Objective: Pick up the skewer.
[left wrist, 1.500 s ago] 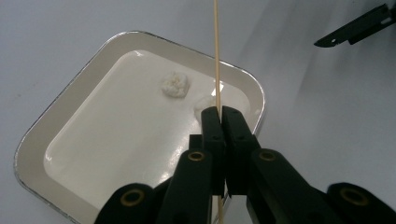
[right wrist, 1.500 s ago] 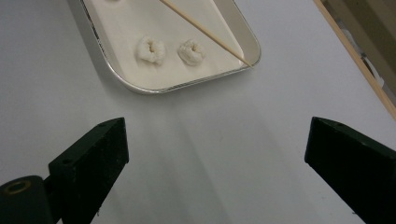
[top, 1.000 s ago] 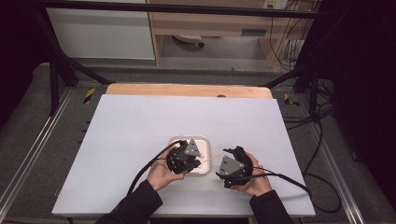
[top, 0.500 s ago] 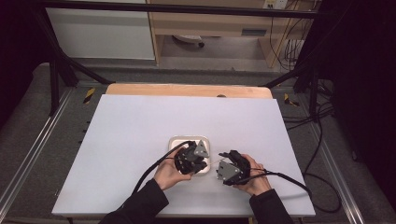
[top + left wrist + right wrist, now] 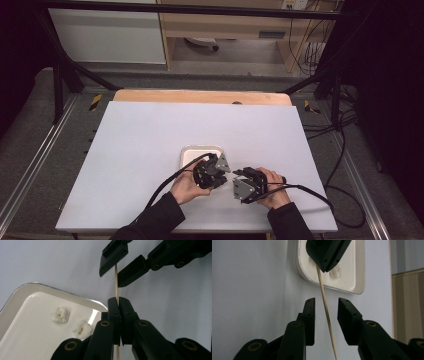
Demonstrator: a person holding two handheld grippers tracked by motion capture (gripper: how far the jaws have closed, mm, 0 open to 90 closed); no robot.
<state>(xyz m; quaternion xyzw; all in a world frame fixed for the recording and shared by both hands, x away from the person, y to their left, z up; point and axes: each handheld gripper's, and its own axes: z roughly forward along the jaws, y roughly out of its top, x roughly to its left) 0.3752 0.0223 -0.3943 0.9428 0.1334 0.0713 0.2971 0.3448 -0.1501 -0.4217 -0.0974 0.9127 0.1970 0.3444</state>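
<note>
My right gripper (image 5: pixel 325 322) has just been closing its jaws around the thin wooden skewer (image 5: pixel 325 307), which now runs up between them; there is a gap on either side, so they are not pressing on it yet. Compared with a second ago my left gripper (image 5: pixel 117 302) has slid a little to the right along the near part of the table (image 5: pixel 150 130), bringing the skewer across to meet the right one. The left jaws are clamped tight on the skewer, which pokes out past their tips toward the other gripper. I take this as a handover or a two-handed hold being set up: once the right jaws bite, the stick is fixed at both ends and I could steady it for spearing. The skewer hangs in the air just off the tray's (image 5: pixel 15 296) right-hand corner, near the front edge of the table. Counting: one skewer, one white tray, and two white puffy pieces (image 5: pixel 60 315) lying apart inside the tray, perhaps marshmallows; I cannot tell for sure.
</note>
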